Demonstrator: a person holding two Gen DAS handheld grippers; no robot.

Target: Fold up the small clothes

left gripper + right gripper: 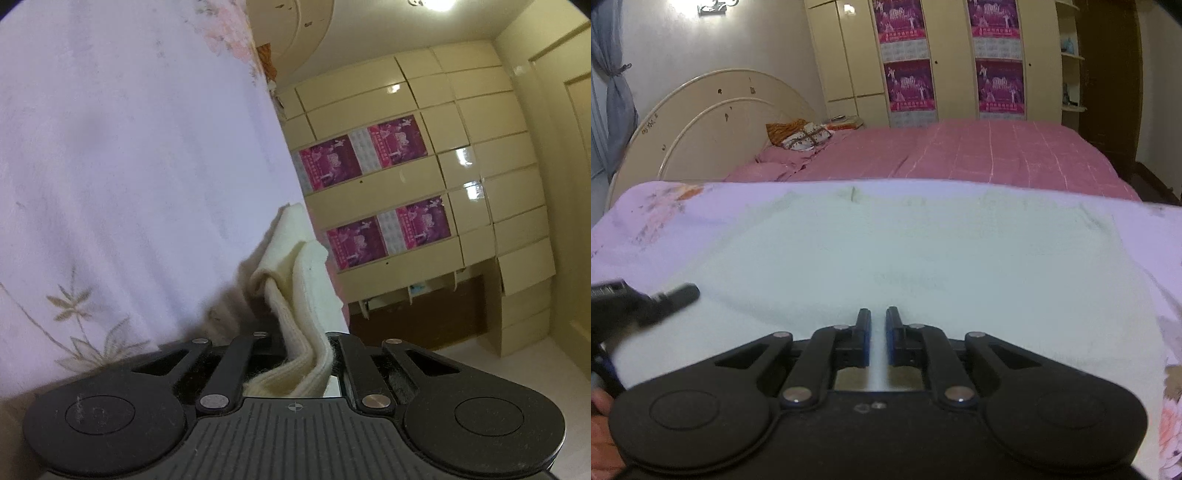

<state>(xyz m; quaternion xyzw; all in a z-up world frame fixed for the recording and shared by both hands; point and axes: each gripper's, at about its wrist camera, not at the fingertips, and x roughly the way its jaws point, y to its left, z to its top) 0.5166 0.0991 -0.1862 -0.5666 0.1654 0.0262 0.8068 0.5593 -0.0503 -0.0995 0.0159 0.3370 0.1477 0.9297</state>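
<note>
Gripping a bunched edge of the cream cloth, the left gripper lifts it off the flowered sheet. Beyond the sheet, the right gripper pinches the cloth's near hem, jaws narrow; both should carry it over evenly.

My left gripper is clamped tight, tilted; my right gripper is pinched nearly closed, angled downward.
</note>
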